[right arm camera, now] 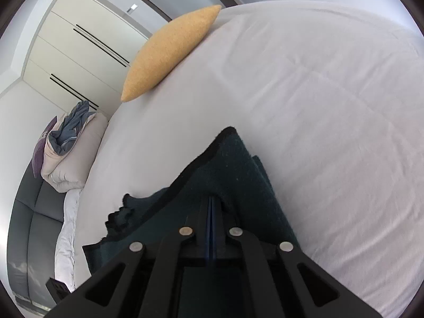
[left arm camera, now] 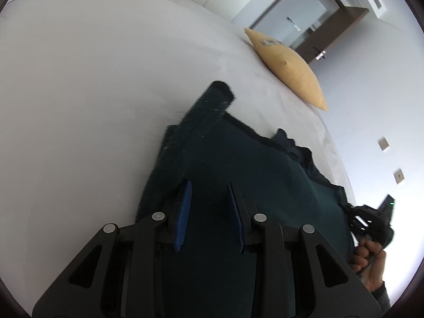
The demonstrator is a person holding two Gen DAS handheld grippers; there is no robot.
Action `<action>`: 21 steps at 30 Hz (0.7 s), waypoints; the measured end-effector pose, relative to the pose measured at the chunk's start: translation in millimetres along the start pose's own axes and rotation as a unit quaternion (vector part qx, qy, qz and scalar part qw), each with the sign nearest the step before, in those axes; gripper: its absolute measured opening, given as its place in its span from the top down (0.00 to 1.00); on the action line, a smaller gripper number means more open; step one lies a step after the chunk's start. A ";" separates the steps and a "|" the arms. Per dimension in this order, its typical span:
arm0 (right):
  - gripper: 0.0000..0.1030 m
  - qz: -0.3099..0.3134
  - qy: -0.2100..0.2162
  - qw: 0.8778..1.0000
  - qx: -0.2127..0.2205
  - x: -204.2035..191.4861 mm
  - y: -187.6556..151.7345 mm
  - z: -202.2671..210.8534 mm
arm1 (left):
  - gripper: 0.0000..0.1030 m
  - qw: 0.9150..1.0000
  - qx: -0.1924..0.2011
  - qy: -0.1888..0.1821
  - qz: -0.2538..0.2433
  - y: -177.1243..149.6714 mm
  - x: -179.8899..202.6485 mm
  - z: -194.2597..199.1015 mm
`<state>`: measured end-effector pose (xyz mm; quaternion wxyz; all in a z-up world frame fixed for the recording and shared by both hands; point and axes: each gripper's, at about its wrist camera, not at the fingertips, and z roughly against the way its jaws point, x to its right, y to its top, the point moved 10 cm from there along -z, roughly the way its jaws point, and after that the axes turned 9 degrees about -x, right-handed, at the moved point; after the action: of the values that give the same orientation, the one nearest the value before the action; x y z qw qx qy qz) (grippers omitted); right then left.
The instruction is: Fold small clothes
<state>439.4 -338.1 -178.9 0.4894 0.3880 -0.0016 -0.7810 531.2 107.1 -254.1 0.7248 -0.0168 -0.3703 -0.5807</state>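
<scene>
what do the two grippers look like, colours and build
Both are black plastic: angled linkage bars with cut-out slots, joined by round silver pins. The left gripper has ridged blue pads on its inner finger faces. The right gripper shows only a thin blue strip between its fingers. No cables visible.

A bed [right arm camera: 304, 92] covered by a smooth white sheet carries everything here. A dark teal fuzzy garment [right arm camera: 238, 175] lies spread on the near part of the sheet, one corner reaching toward the middle, and a mustard-yellow cushion [right arm camera: 169, 50] rests at the far edge. In the right wrist view, a bunched pale duvet [right arm camera: 71, 153] is heaped at the bed's left end.
</scene>
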 end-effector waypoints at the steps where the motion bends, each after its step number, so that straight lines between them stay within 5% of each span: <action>1: 0.75 0.012 0.011 1.000 -0.004 -11.4 -3.0 -0.2 | 0.72 1.000 0.004 0.003 0.000 -3.2 1.8 1.0; 2: 0.62 0.032 0.025 0.999 -0.015 -28.7 -9.3 -4.4 | 0.72 1.000 0.009 0.007 0.001 -5.7 3.1 1.9; 8: 0.58 0.104 0.036 0.992 -0.068 -69.3 -35.2 -34.2 | 0.73 1.000 0.019 0.010 0.019 -11.2 17.4 -1.2; 10: 0.68 0.076 0.056 0.994 -0.061 -53.0 -28.9 -37.1 | 0.73 0.999 0.022 0.007 0.025 -15.8 11.8 4.0; 12: 0.95 0.045 0.065 0.995 -0.058 -36.2 -21.6 -36.0 | 0.73 0.999 0.025 0.005 0.029 -19.0 11.4 10.2; 14: 0.94 0.016 0.065 0.997 -0.048 -21.7 -17.9 -25.9 | 0.73 0.999 0.032 0.008 0.033 -19.7 9.6 15.6; 18: 0.50 0.059 0.051 0.997 -0.026 -46.0 -25.6 -0.6 | 0.73 0.996 0.046 -0.007 0.072 -24.3 -5.0 25.9; 21: 0.40 0.088 0.121 0.988 -0.045 -78.5 -45.0 5.3 | 0.73 0.996 0.046 -0.011 0.077 -28.1 -6.1 32.0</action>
<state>419.1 -256.5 -145.0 0.5694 0.4558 0.0589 -0.6815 490.3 117.6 -245.8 0.7632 -0.0177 -0.4023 -0.5053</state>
